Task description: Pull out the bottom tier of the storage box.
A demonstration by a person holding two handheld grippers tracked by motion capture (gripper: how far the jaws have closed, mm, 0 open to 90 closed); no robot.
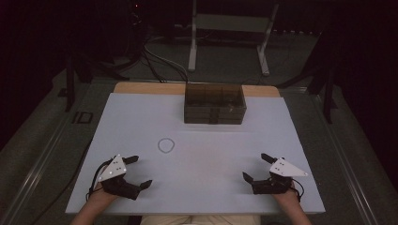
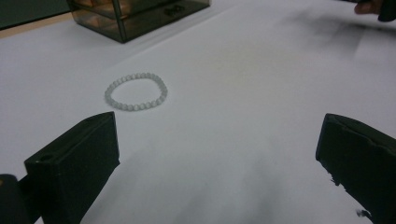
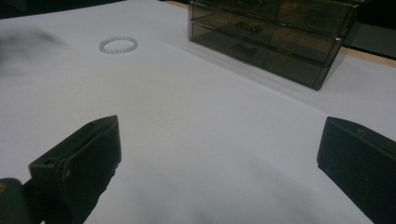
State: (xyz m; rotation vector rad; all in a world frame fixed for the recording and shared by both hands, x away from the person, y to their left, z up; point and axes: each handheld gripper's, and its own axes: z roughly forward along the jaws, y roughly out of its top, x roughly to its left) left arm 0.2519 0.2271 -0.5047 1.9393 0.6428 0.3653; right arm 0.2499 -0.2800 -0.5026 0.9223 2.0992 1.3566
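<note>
Both tools rest low on the white worktop (image 1: 141, 117), jaws spread wide and empty: left tool (image 1: 139, 172), right tool (image 1: 256, 167). The pale beaded bracelet (image 1: 166, 145) lies flat, near and left of the smoky clear drawer box (image 1: 215, 104), probably its destination. Nothing is grasped yet; next, the left tool must straddle the beads.
</note>
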